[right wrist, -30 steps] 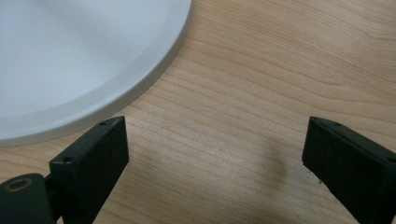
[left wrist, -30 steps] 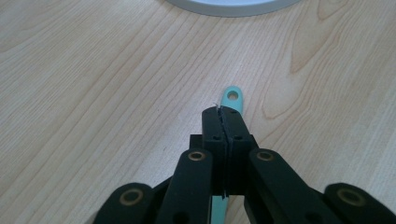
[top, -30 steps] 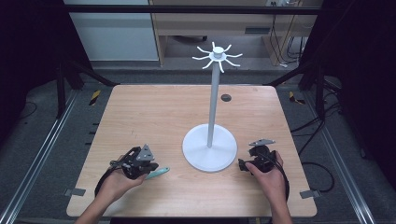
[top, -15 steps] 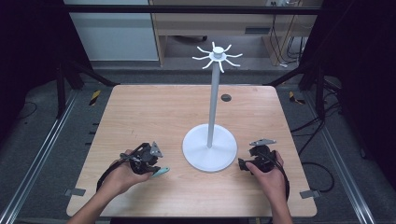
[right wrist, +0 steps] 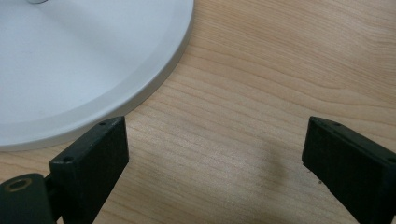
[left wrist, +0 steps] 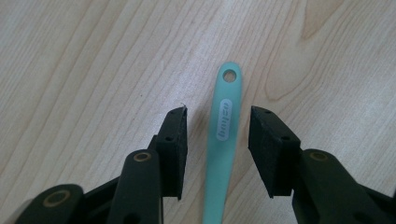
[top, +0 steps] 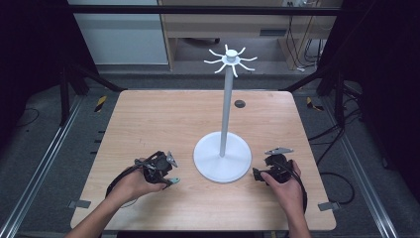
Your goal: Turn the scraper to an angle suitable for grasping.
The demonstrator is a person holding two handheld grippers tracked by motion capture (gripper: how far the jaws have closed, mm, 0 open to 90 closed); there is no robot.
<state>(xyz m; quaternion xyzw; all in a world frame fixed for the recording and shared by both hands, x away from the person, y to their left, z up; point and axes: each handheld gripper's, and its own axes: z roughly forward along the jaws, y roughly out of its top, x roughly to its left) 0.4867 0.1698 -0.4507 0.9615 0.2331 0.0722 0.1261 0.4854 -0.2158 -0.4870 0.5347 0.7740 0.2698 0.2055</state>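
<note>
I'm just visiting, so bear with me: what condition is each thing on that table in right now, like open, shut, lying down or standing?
Left gripper: open, jaws on either side of the handle, not clamped.
Teal handle: lying flat on the table between the jaws, hole end pointing away.
Right gripper: open wide, nothing between the jaws.
White stand: upright, its hooks bare.
Table: bare wood under both grippers.

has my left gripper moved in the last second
Yes. The left gripper has shifted right, toward the round white stand base, and now straddles the lying teal plastic handle, jaws open.
</note>
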